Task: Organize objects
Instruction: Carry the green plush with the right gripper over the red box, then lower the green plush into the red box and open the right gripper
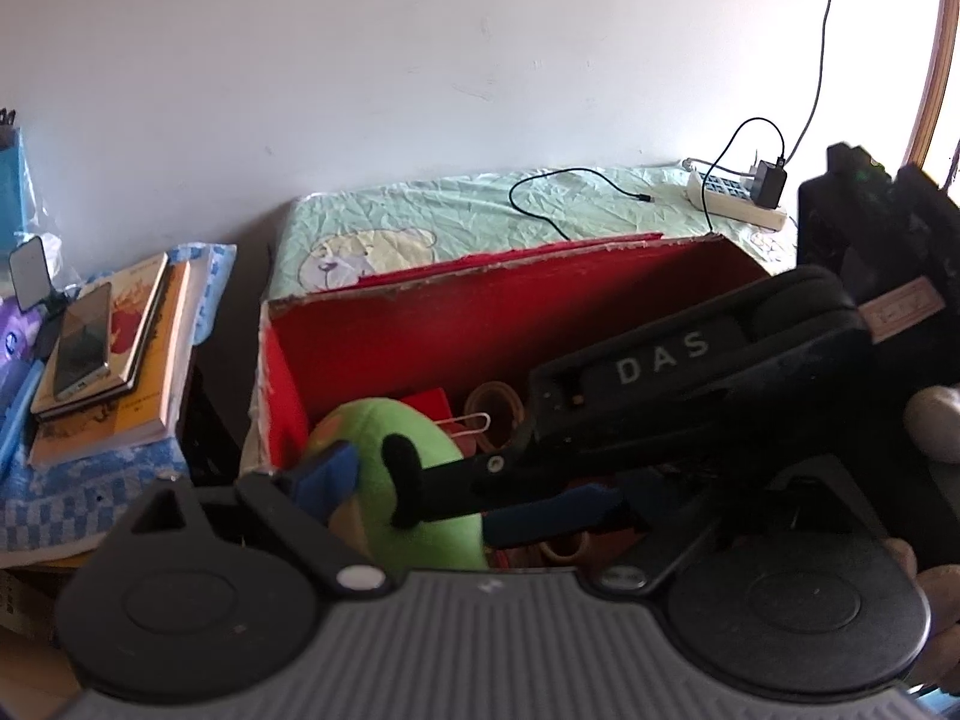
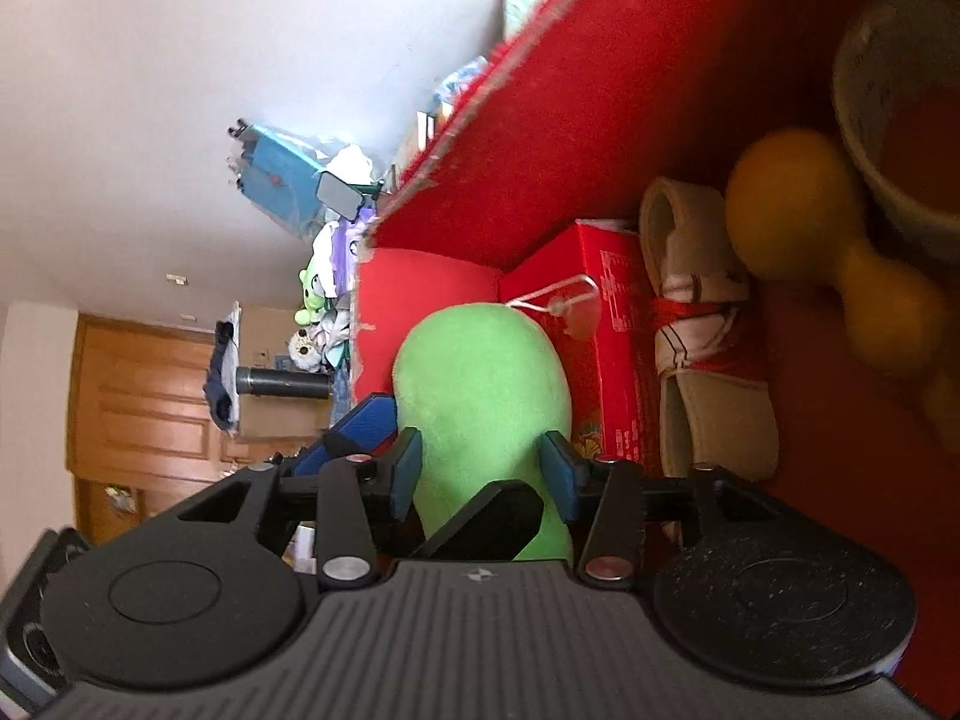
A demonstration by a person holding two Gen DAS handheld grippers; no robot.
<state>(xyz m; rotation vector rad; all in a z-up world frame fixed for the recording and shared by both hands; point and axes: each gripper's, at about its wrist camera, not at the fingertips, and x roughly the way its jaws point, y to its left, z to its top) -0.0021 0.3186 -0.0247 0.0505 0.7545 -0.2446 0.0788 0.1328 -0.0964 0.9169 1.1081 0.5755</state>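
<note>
A green plush toy (image 1: 420, 450) (image 2: 480, 372) sits at the near left end of an open red box (image 1: 480, 282) (image 2: 570, 120). My right gripper (image 2: 483, 468) is shut on the plush, its blue pads pressed into both sides. In the left wrist view its black body marked DAS (image 1: 660, 360) reaches in from the right. My left gripper (image 1: 441, 495) is open. Its blue fingers (image 1: 327, 471) straddle the plush wider than the right one does. One of those fingers (image 2: 360, 426) shows beside the right gripper.
The box also holds a small red carton (image 2: 606, 312), a cloth roll tied with red string (image 2: 702, 324), a yellow dumbbell-shaped piece (image 2: 840, 252) and a tape roll (image 1: 495, 408). Books with a phone on top (image 1: 108, 348) lie to the left. A power strip (image 1: 738, 198) sits behind.
</note>
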